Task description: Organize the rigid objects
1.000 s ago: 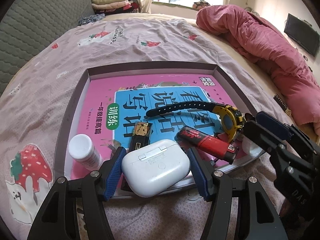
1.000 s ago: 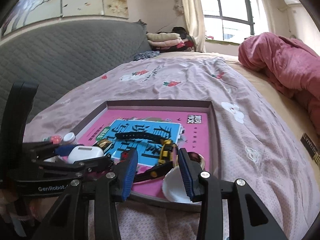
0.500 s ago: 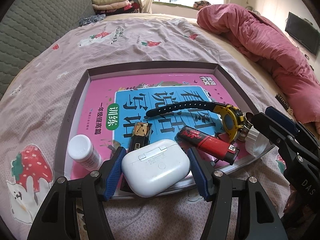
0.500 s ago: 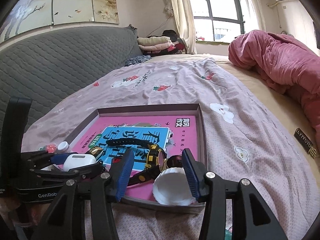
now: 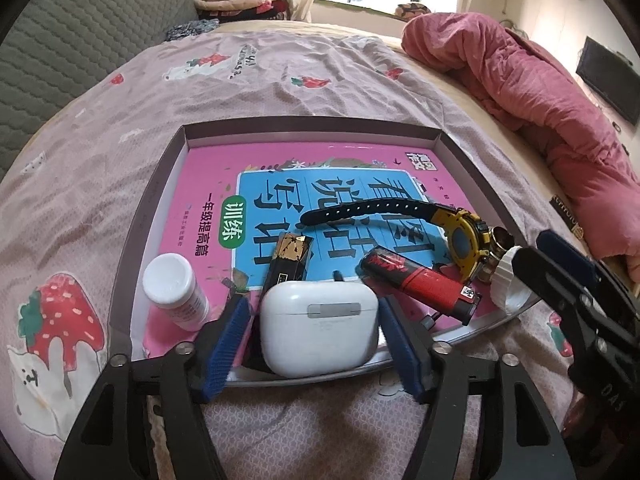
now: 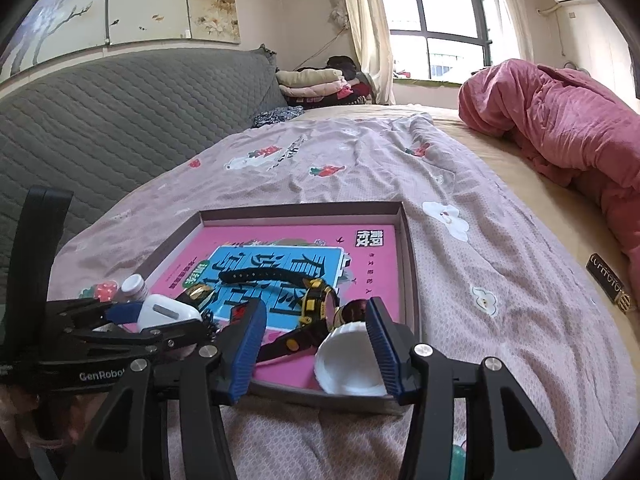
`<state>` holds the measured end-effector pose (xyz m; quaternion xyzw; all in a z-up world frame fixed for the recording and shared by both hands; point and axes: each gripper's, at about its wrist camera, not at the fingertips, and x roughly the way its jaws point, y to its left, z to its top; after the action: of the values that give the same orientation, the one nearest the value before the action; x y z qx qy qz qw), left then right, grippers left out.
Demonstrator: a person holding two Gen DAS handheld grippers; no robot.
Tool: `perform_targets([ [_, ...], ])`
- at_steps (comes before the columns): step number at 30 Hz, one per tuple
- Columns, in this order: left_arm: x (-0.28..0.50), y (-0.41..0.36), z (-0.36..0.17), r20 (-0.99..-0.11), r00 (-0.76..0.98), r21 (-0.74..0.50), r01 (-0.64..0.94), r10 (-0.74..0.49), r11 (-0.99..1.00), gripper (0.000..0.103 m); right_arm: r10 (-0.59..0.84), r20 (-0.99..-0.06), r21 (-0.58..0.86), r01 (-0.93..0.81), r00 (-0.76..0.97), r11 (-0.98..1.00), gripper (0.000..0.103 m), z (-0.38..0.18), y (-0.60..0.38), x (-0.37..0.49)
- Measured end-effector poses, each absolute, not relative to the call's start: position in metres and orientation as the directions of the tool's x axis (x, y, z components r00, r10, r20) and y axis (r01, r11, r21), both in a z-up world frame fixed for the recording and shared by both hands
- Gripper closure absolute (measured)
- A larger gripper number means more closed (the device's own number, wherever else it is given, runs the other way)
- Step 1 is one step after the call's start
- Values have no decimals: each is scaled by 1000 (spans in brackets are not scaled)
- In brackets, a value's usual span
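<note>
On the hand-held gripper [image 6: 316, 354]: "GenRobot".

The right tongs [image 6: 316, 354] stand over the near edge of a shallow box [image 6: 410, 280] that lies on the bed [image 6: 480, 280]; their jaws are opening. A white cap [image 6: 348, 360] lies between them, close to the right pad, and it is not clear if they touch. Inside the box, a yellow watch [image 6: 316, 306] rests on a pink book [image 6: 372, 276]. At the left, the left tongs [image 6: 160, 316] are around a white earbud case [image 6: 164, 314].
</note>
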<state>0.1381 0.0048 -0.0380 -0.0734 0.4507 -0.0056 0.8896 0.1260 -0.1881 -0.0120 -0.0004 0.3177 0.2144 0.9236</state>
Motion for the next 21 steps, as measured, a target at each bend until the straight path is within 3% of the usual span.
perform_targets([
  [12,106,8,-11,-754,657,-101,-78,-25,992,31,368,-599,116,-378,711,919,50,1,-185,97],
  [14,98,11,-6,-751,660,-102,-92,-16,991,26,348,-607,102,-364,715,926,48,2,-184,91],
  [16,92,14,-3,-754,656,-101,-102,-10,990,24,332,-616,90,-355,714,931,38,2,-183,86],
  [21,74,19,-1,-758,652,-96,-113,1,989,24,298,-637,63,-337,711,939,37,3,-182,73],
])
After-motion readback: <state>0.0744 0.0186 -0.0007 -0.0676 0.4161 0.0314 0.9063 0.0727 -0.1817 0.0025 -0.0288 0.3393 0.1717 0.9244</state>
